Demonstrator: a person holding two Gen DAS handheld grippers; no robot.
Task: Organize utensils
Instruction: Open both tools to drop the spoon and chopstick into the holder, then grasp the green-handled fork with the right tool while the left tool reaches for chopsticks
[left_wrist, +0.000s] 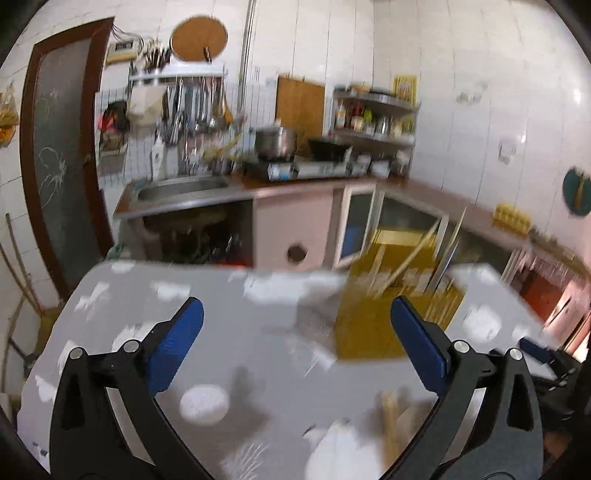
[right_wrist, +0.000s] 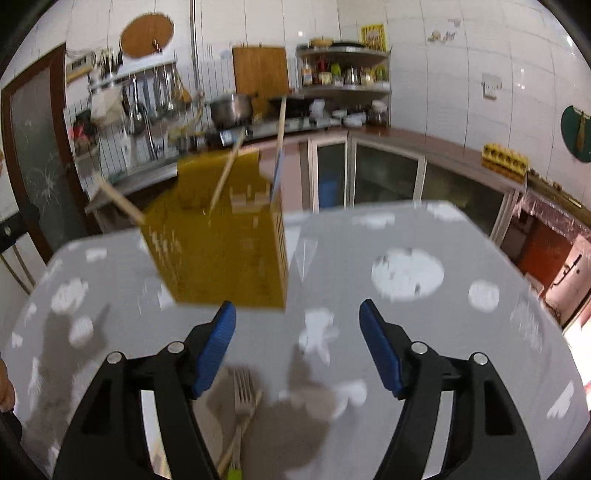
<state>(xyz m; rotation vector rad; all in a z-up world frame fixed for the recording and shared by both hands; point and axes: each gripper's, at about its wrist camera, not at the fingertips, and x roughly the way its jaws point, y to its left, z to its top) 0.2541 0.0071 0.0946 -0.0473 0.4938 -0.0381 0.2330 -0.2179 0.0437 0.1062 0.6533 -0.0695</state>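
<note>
Fork (right_wrist: 243, 395) lies on the table (right_wrist: 424, 332) just below the released, empty right claw (right_wrist: 297, 314).

One yellow slotted holder (right_wrist: 221, 254) is standing on the far left part of the one grey table (right_wrist: 424, 350), and three long wooden handles (right_wrist: 225, 177) are poking out of its top. Near the table's front edge one metal fork (right_wrist: 243, 387) is lying, touching one thin wooden stick (right_wrist: 240, 435), though blur is keeping me from counting more there. Two grippers are hovering over the table, the left gripper (left_wrist: 295, 321) and the right gripper (right_wrist: 297, 321), each showing two blue pads spread apart with nothing between them.
</note>
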